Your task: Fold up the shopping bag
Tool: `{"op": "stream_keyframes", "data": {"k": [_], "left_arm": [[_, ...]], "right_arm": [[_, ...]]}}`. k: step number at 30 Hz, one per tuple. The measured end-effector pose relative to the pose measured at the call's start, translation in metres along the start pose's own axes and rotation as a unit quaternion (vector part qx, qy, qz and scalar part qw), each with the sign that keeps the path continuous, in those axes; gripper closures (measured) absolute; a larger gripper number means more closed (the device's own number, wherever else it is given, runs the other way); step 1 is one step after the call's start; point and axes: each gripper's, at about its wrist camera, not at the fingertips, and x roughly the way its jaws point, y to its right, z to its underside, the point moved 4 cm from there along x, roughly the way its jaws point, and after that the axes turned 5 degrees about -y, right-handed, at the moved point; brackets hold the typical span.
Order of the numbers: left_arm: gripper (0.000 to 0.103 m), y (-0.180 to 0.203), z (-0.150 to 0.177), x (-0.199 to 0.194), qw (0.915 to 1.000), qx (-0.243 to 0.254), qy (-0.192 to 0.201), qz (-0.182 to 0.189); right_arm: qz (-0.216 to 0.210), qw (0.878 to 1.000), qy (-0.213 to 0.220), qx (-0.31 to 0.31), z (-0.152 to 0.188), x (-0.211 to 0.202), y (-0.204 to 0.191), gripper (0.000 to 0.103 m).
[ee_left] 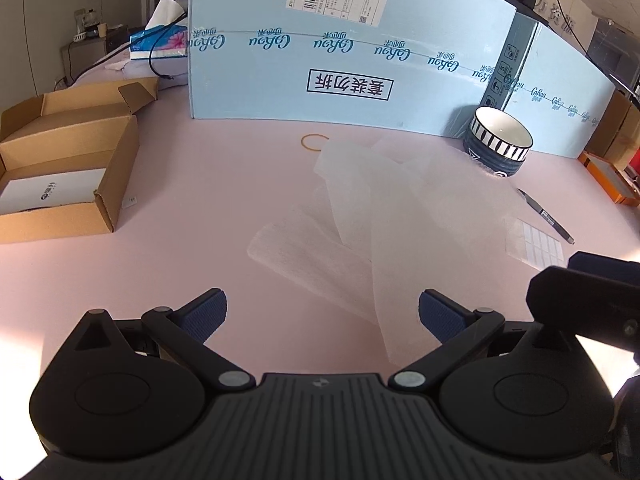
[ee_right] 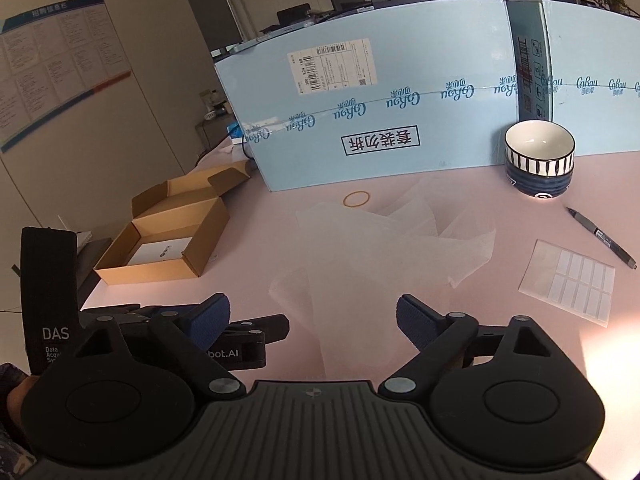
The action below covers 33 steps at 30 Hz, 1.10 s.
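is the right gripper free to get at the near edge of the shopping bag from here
Probably yes. The right gripper stands open with the shopping bag's near edge lying flat just ahead of its fingertips, and nothing sits between them; the left gripper is off to the side.

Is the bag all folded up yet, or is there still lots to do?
Not yet. The thin white bag is lying loosely on the pink table, with some flaps already overlapping, but it is not a neat packet. Nothing is being held right now: the left gripper and the right gripper are both open near the bag's front edge. Most of the folding seems still ahead.
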Motion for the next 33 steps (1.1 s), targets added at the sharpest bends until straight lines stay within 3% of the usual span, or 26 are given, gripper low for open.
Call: {"op": "stream_keyframes", "data": {"k": [3,6,8,11,17,20,24,28,30,33], "left_arm": [[0.000,-0.002,0.002,0.000,0.9996,-0.001,0.013,-0.024],[0.000,0.003,0.003,-0.002,0.9976,0.034,0.044,-0.041],[0.000,0.002,0.002,0.001,0.9987,0.020,0.038,-0.027],[0.000,-0.007,-0.003,0.011,0.9991,-0.030,0.000,0.031],[0.000,-0.011,-0.009,0.028,0.9970,-0.063,-0.041,0.015],[0.000,-0.009,-0.010,0.031,0.9967,-0.063,-0.040,0.032],[0.000,-0.007,-0.014,0.042,0.9976,-0.044,-0.053,0.008],[0.000,-0.018,-0.021,0.057,0.9959,-0.058,-0.056,0.042],[0.000,-0.026,-0.026,0.064,0.9949,-0.069,-0.055,0.048],[0.000,-0.038,-0.035,0.072,0.9962,-0.066,-0.055,0.013]], "right_arm": [[-0.001,1.000,-0.002,0.017,-0.004,0.002,0.013,0.054],[0.008,1.000,-0.003,0.029,-0.009,0.004,0.029,0.064],[0.021,0.999,-0.007,0.033,-0.010,0.007,0.042,0.073],[0.041,0.998,-0.010,0.048,-0.009,0.011,0.064,0.082],[0.046,0.996,-0.033,0.070,0.004,0.019,0.090,0.082],[0.048,0.995,-0.041,0.073,0.009,0.023,0.092,0.078],[0.055,0.993,-0.059,0.082,0.014,0.034,0.096,0.074],[0.056,0.990,-0.082,0.099,0.023,0.045,0.101,0.074],[0.065,0.988,-0.089,0.112,0.027,0.049,0.104,0.079],[0.051,0.988,-0.086,0.121,0.030,0.049,0.105,0.093]]}}
